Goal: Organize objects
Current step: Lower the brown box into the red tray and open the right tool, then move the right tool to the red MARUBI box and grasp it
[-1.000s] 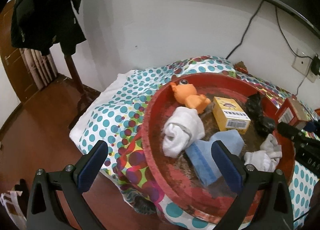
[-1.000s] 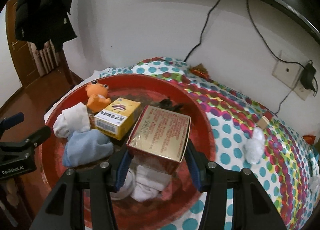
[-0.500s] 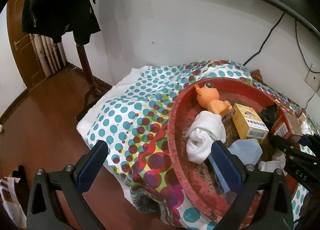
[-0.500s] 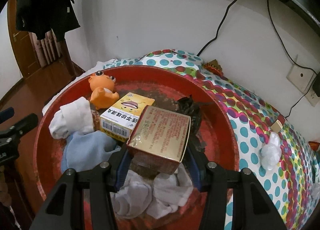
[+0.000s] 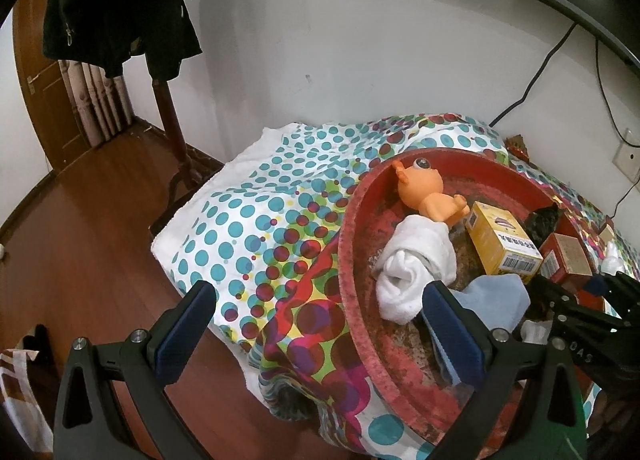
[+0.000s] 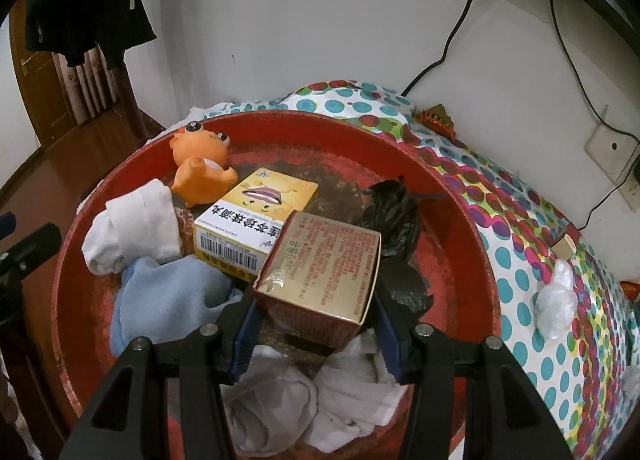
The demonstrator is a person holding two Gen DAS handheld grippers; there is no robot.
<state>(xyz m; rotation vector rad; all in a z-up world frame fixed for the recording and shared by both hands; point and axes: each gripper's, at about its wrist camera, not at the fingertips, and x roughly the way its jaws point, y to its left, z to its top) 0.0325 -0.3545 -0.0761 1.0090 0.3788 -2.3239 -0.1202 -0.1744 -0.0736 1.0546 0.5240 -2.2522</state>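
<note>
Boxes and soft items are collecting in the red basin (image 6: 472,227), which sits on the spotted cloth (image 5: 256,227). My right gripper (image 6: 314,324) has its fingers clamped on the red and gold box (image 6: 320,272), held just above the white cloths (image 6: 336,392) at the near side of the basin. My left gripper (image 5: 316,332) hangs at the basin's left rim, fingers apart and empty.

Procedure for setting the box down:
1. Lower it level into the free spot between the yellow box (image 6: 256,227) and the black bag (image 6: 392,215).
2. Avoid resting it on the soft cloths, where I judge it would tip.
3. Part the fingers only once the base is supported.

Change over the last second: the box has moved further in over the basin, nearer the yellow box. The left gripper has drawn back to the left, so more floor and cloth now show in its view. The orange toy (image 6: 200,163) and the blue cloth (image 6: 168,296) lie as before.
</note>
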